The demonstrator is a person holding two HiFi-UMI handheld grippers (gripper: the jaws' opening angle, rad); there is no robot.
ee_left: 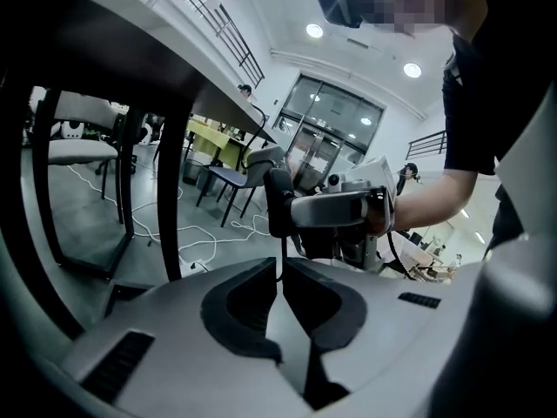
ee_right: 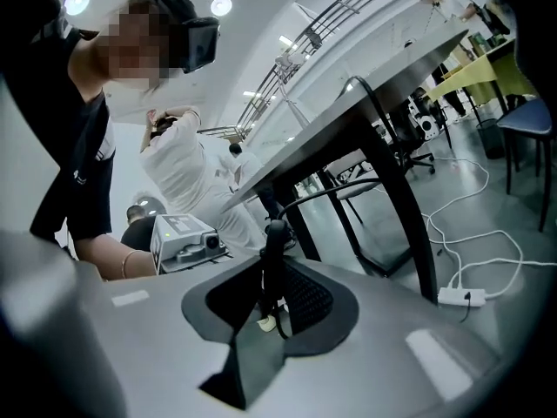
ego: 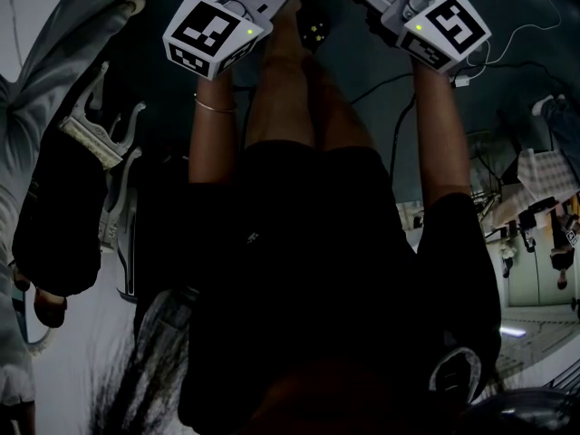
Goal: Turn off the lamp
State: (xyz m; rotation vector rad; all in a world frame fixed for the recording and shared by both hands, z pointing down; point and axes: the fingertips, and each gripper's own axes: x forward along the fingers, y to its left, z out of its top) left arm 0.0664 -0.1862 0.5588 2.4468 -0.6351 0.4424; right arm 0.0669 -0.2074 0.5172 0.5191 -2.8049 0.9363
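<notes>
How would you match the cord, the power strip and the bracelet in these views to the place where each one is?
Things:
1. cord
2. power strip
3. bracelet

Places:
a. on the person's left wrist
b. clamped in the left gripper and the right gripper
c. lying on the floor

Pairs: 1-b, 2-c, 3-a.

The person (ego: pixel 308 270) wears a black short-sleeved top (ego: pixel 453 234), a thin bracelet (ego: pixel 216 107) on the left wrist and a dark head-mounted camera (ee_right: pixel 198 42).
</notes>
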